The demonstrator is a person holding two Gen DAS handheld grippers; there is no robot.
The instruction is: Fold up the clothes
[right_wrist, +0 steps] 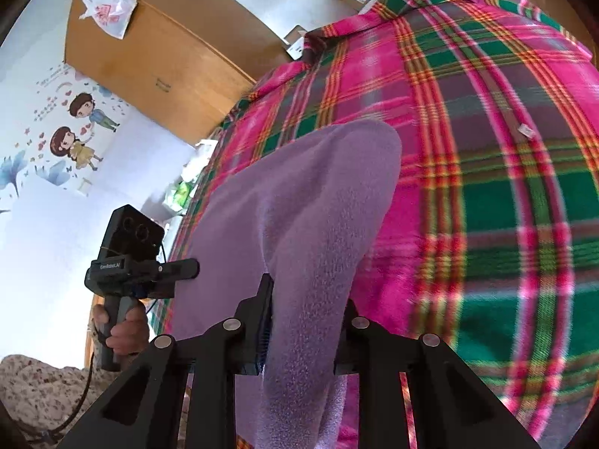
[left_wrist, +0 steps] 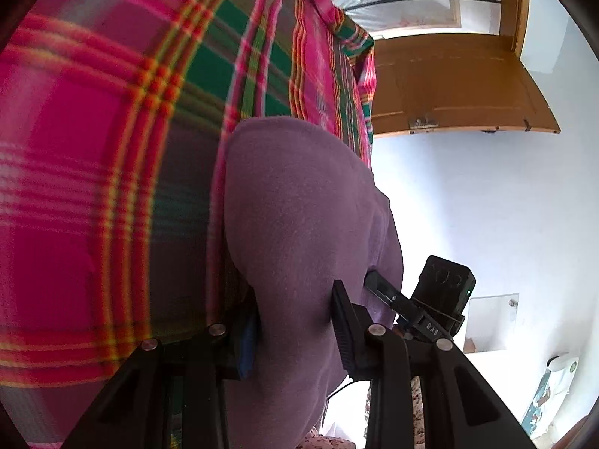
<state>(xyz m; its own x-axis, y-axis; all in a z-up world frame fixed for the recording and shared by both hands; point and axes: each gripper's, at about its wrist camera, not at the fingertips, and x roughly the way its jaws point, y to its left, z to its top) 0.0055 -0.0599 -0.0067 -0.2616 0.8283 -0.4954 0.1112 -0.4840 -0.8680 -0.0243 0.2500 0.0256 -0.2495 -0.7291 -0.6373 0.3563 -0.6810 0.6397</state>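
Left wrist view: left gripper (left_wrist: 295, 331) pinches purple cloth (left_wrist: 299, 205); right gripper (right_wrist: 305, 327) clamps it likewise, plaid fabric (right_wrist: 505, 187) at 2 o'clock.

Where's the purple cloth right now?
The purple cloth is pinched by both claws, left claw and right claw, filling the centre of each wrist view, against the pink plaid fabric.
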